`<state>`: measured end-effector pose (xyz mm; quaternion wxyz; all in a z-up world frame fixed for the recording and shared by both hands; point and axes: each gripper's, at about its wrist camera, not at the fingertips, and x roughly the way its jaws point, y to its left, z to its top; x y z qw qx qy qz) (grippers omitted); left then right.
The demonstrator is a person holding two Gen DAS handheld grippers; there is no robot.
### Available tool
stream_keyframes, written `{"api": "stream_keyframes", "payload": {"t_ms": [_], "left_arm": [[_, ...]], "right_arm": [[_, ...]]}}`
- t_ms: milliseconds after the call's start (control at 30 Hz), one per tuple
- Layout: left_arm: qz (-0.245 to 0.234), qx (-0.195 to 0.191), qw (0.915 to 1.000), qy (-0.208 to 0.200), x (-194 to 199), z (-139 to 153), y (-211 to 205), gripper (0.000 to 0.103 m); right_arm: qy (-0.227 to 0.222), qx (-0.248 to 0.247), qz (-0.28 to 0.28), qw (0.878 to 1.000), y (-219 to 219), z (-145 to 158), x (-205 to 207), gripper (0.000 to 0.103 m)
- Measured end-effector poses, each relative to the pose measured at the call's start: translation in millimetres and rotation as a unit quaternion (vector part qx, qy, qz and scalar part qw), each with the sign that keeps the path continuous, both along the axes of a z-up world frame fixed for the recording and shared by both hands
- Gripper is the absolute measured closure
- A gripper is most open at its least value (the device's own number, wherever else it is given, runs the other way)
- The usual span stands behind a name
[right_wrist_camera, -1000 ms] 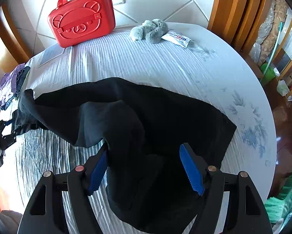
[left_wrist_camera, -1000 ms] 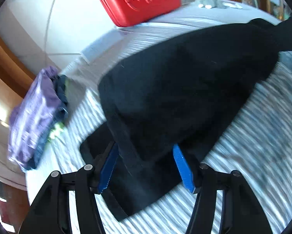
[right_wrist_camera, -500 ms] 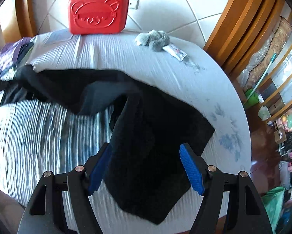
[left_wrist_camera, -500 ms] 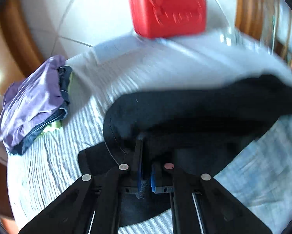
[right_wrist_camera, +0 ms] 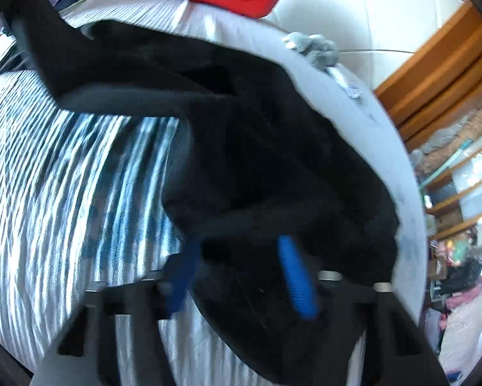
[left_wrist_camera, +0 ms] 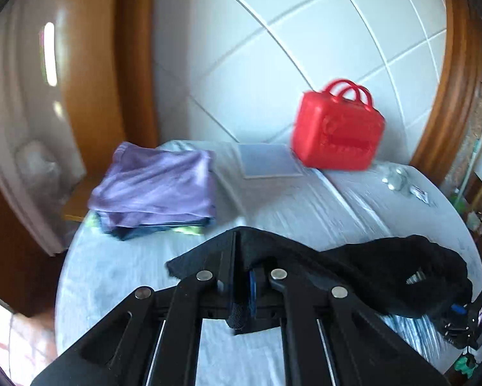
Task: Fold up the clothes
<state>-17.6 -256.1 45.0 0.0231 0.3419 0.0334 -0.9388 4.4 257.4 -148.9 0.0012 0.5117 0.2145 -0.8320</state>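
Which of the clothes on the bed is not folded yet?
The black garment: it hangs crumpled from the left tool, while the purple garment lies flat atop the folded stack.

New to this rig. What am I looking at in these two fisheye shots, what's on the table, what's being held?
No robot arm: a person carries a two-finger gripper in each hand, with a camera looking forward along the fingers.

Left view: the left gripper is shut on an edge of the black garment. Beyond it on the striped tablecloth are a stack of folded clothes and a red case.

Right view: the right gripper is closing, the same garment between its blue pads. A grey soft toy lies behind.
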Motion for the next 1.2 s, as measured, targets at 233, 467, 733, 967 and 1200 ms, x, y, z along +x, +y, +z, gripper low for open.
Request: {"api": "stream_keyframes", "payload": {"t_ms": [233,467,733,967,1200], "left_arm": [[0.053,0.020,0.9983,-0.009,69,32,-39,0.098],[0.100,0.031,0.9932,-0.051,63,-7,-54,0.098],[0.106,0.057,0.9883,-0.094,15,-41,-67,0.098],[0.083,0.039,0.9917,-0.090,-4,-30,-57,0.098],[0.070,0.033,0.9930,-0.089,-9,-20,-54,0.097]], "right_arm": [[0.012,-0.111,-0.043,0.993,60,72,4,0.103],[-0.017,-0.144,0.014,0.989,65,91,33,0.071],[-0.042,-0.081,0.045,0.995,35,15,63,0.068],[-0.022,0.033,0.022,0.999,32,-22,94,0.068],[0.054,0.049,-0.002,0.997,43,-24,92,0.043]]}}
